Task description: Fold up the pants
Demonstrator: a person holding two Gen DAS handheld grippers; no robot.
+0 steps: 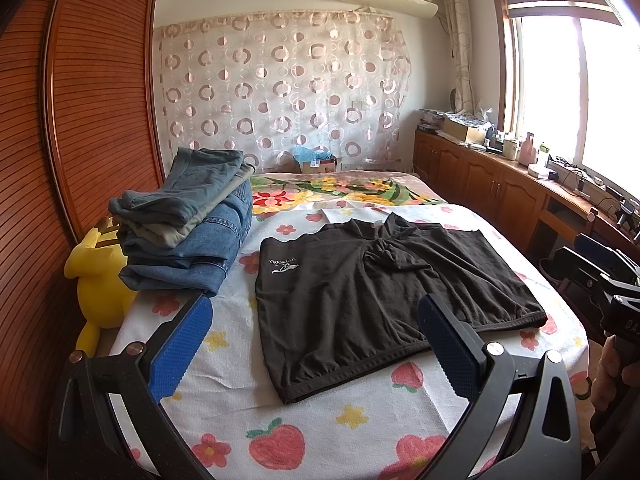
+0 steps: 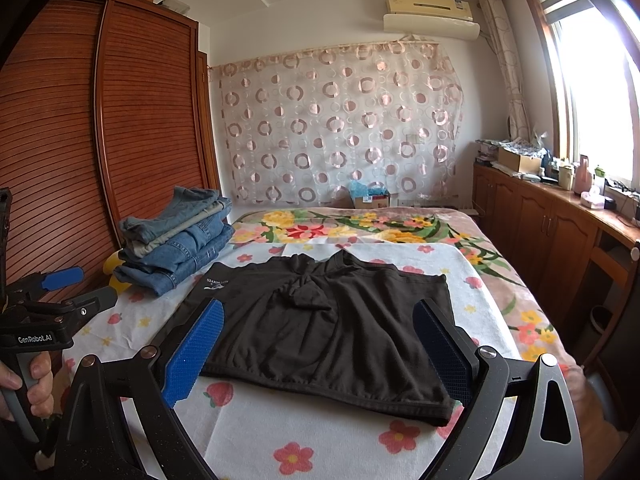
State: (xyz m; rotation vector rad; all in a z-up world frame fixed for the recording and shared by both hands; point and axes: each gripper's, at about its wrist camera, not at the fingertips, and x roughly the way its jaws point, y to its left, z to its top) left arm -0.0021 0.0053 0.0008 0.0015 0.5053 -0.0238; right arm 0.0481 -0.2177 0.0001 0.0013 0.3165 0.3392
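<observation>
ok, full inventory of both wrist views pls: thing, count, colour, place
shorts: 1, black, flat mid-bed
folded pants stack: 1 stack, blue denim and grey, left on bed
towel: 1, white with strawberries, under shorts
floral blanket: 1, far bed
plush toy: 1, yellow, beside stack
wardrobe: 1, brown, left
curtain: 1, circle print, back wall
air conditioner: 1, cream
cabinets: brown, under window
left gripper: open, hovering
right gripper: open, hovering

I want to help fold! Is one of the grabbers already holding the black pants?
No, the left gripper and right gripper are both open above the black pants, touching nothing.
</observation>
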